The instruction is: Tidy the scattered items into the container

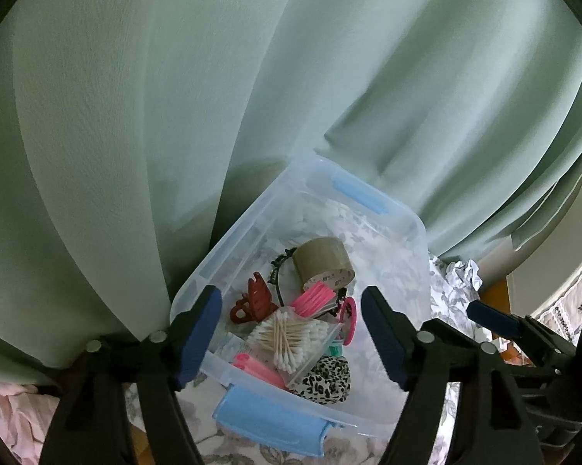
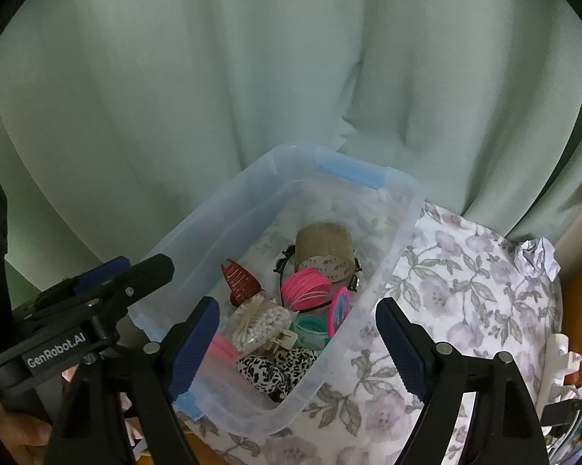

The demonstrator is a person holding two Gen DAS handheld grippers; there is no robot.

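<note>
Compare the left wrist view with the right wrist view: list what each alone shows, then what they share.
Left wrist only: the bin's near blue latch in full, pink fabric at lower left.
Right wrist only: the teal hair-tie coil and the wide floral tablecloth.
Both: the clear bin, tape roll, red claw clip, cotton swabs, leopard scrunchie, green curtain.

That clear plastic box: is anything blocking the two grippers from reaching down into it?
Nothing visible does. The clear box has no lid on, and both the left gripper and right gripper hover open above its contents, such as the cotton swab bag.
</note>
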